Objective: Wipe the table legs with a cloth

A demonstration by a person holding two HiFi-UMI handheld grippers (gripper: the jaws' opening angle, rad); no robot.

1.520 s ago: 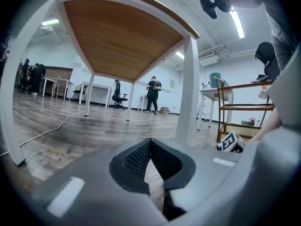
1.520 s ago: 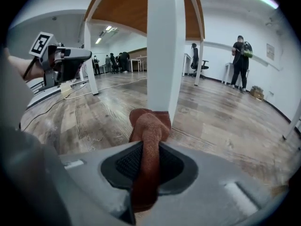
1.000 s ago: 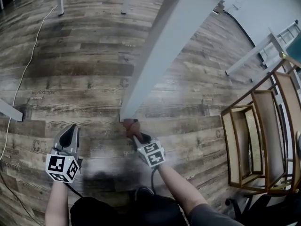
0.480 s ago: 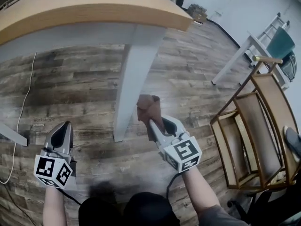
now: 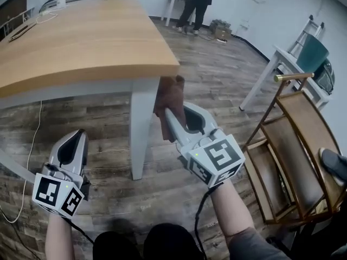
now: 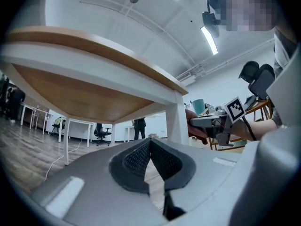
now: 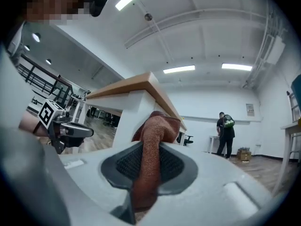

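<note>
Right gripper (image 5: 174, 112) — cloth (image 5: 169, 93) clamped — rose up the table leg (image 5: 140, 129).

Rust-brown cloth (image 5: 170, 95); white table leg (image 5: 141, 130); light wood tabletop (image 5: 81, 39); grey-brown plank floor (image 5: 100, 121).

The table leg (image 5: 139, 131) stands just left of the fingers of the right gripper (image 5: 174, 114), under the tabletop (image 5: 81, 42) corner. Ahead of the fingers of the left gripper (image 5: 76, 137) the floor (image 5: 87, 112) is open. A chair (image 5: 306, 145) blocks further right.

Wooden chair (image 5: 309, 140) on plank floor (image 5: 217, 85) (a person (image 5: 196, 1) standing far off)
</note>
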